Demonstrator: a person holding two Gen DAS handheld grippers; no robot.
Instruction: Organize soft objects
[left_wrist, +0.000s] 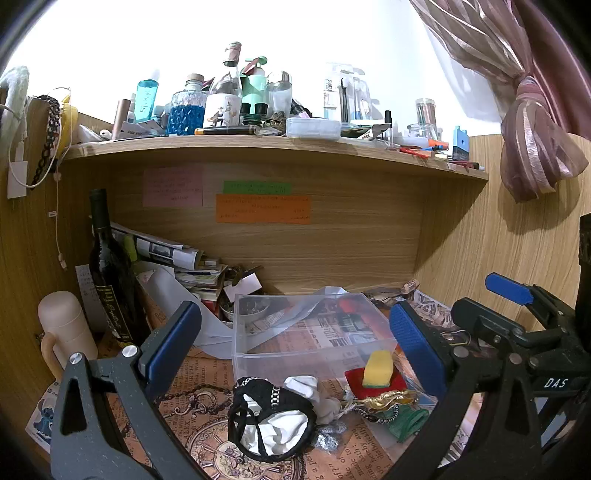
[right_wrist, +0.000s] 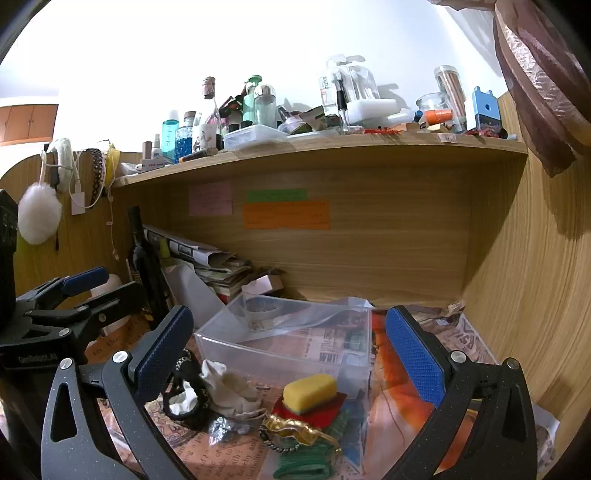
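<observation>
A yellow sponge (left_wrist: 377, 368) lies on a red cloth (left_wrist: 395, 382) by the front right corner of a clear plastic box (left_wrist: 295, 354). A black pouch with white lining (left_wrist: 271, 424), a white sock (left_wrist: 310, 387), a gold clip (left_wrist: 384, 400) and a green cloth (left_wrist: 408, 421) lie in front of the box. My left gripper (left_wrist: 295, 339) is open and empty above them. My right gripper (right_wrist: 291, 358) is open and empty above the sponge (right_wrist: 309, 387), sock (right_wrist: 225, 387), pouch (right_wrist: 188, 398), green cloth (right_wrist: 306, 461) and box (right_wrist: 280, 347).
A dark wine bottle (left_wrist: 109, 273), a pale flask (left_wrist: 64, 332) and stacked papers (left_wrist: 177, 266) stand at the back left. A cluttered shelf (left_wrist: 258, 147) hangs overhead. Wooden walls close in left and right. A crumpled foil piece (right_wrist: 225, 428) lies near the sock.
</observation>
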